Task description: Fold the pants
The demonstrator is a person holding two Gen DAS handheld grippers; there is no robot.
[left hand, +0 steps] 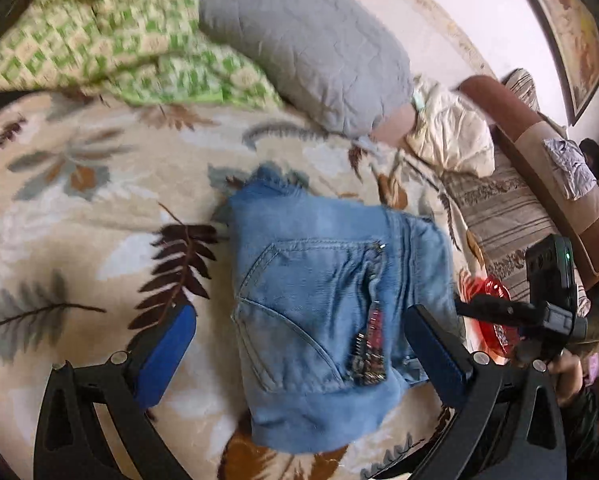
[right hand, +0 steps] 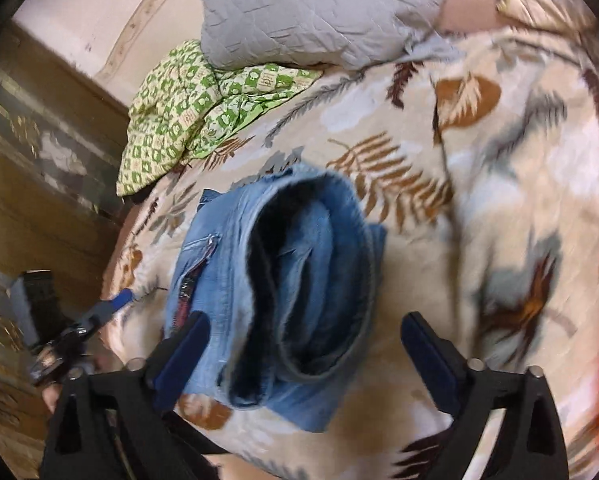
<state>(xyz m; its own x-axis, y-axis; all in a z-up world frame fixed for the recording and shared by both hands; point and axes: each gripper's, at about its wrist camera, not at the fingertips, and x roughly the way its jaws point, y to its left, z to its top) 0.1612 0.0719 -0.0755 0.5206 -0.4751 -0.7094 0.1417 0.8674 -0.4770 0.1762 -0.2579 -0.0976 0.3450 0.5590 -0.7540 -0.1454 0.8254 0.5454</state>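
Observation:
The light blue jeans (left hand: 319, 300) lie folded into a compact bundle on a cream blanket with a leaf print (left hand: 79, 220), back pocket facing up. My left gripper (left hand: 303, 348) hangs open above them, its blue pads wide apart on either side and touching nothing. In the right wrist view the same jeans (right hand: 275, 280) show their open folded end. My right gripper (right hand: 303, 360) is open over them too, its pads clear of the denim. Each gripper shows at the edge of the other's view: the right gripper (left hand: 483, 306) and the left gripper (right hand: 115, 304).
A grey quilted pillow (left hand: 307, 48) and a green checked cloth (left hand: 119, 40) lie at the far side of the blanket. A cream cloth (left hand: 451, 136) and a striped sofa (left hand: 511, 216) are to the right, with a red object (left hand: 495, 288) nearby. Wooden furniture (right hand: 39, 160) stands left.

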